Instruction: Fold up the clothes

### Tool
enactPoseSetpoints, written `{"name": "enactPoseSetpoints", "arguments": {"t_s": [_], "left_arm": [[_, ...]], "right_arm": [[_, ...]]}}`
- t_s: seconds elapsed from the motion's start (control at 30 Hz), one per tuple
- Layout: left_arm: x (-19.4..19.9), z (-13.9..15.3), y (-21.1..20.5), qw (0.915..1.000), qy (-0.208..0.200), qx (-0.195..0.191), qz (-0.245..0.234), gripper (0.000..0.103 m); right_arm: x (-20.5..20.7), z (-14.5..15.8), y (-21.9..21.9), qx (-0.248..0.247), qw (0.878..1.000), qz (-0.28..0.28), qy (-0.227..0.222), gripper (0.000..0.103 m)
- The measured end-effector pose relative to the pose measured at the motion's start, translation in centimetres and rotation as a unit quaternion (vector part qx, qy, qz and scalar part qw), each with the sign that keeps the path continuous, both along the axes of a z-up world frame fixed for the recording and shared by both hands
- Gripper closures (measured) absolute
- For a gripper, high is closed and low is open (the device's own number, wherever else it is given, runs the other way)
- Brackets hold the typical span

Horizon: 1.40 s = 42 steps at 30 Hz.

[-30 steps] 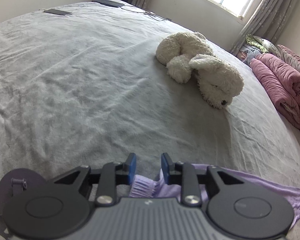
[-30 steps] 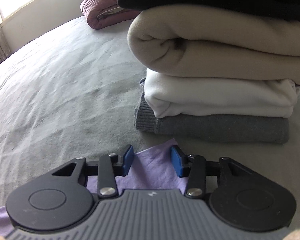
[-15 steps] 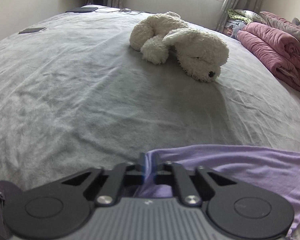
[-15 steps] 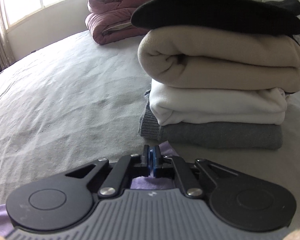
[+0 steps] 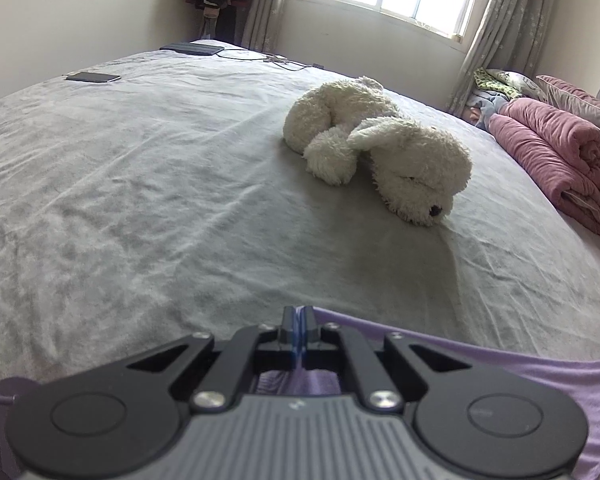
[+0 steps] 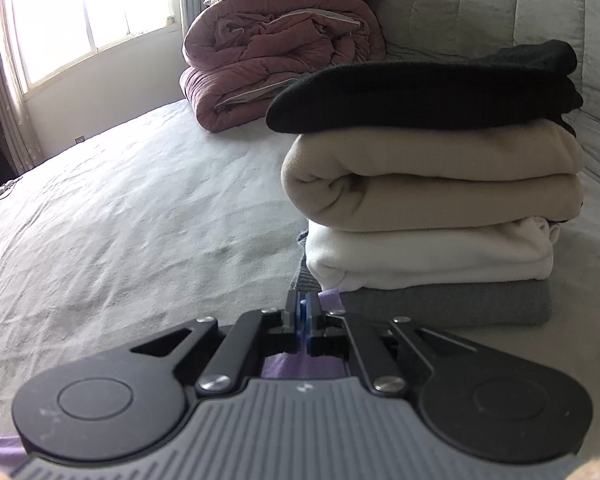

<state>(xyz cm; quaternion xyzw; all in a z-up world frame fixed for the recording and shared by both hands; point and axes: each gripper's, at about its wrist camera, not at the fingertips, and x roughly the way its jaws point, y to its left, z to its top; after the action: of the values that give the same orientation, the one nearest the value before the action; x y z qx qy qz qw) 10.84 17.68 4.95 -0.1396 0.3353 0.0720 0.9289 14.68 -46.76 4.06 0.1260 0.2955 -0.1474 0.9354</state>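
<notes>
While both of my grippers are pinched down on the lilac garment (image 5: 532,372), I can feel out how it should behave: the cloth looks thin and limp, a light knit that will sag between two holds and slide easily over the grey bedspread (image 5: 180,200). My left gripper (image 5: 299,320) has its blue pads closed with a lip of the fabric standing up between them, and from there the garment runs off to my right, low along the bed. My right gripper (image 6: 303,312) is likewise closed, with a small tuft of the same purple cloth showing just past the tips and more of it under the body of the tool. That tuft sits right in front of the stack of folded clothes (image 6: 432,208), grey at the bottom, then white, beige and black on top. Which part of the garment each hand has is hard to say from so low; I would guess an edge or corner on each side. Something this soft needs holds near the corners and a bit of tension between them, or it will bunch. The plush dog (image 5: 380,152) lies well apart, further up the bed.
</notes>
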Motion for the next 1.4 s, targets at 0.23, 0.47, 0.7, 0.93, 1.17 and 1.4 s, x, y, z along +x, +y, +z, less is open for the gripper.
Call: {"name": "enactPoseSetpoints", "arguments": {"t_s": [0.23, 0.47, 0.7, 0.93, 1.17, 1.4], "left_arm": [[0.0, -0.2, 0.6, 0.9998, 0.003, -0.012, 0.014, 0.102], [-0.1, -0.3, 0.5, 0.9998, 0.009, -0.014, 0.013, 0.102], [-0.7, 1.0, 0.8, 0.9994, -0.017, -0.021, 0.022, 0.102], [0.0, -0.4, 0.6, 0.9995, 0.020, -0.024, 0.009, 0.102], [-0.1, -0.6, 0.6, 0.9994, 0.022, -0.024, 0.008, 0.102], [0.0, -0.8, 0.6, 0.9994, 0.028, -0.021, 0.008, 0.101]], "right_arm": [[-0.2, -0.1, 0.4, 0.004, 1.000, -0.007, -0.022, 0.100], [-0.7, 0.0, -0.5, 0.014, 0.999, -0.015, -0.025, 0.100], [-2.7, 2.0, -0.9, 0.021, 0.998, -0.021, -0.054, 0.103], [-1.2, 0.0, -0.3, 0.066, 0.997, 0.037, 0.027, 0.099], [2.4, -1.6, 0.5, 0.080, 0.993, 0.029, 0.079, 0.049], [5.3, -3.0, 1.4, 0.037, 0.993, 0.014, 0.115, 0.050]]}}
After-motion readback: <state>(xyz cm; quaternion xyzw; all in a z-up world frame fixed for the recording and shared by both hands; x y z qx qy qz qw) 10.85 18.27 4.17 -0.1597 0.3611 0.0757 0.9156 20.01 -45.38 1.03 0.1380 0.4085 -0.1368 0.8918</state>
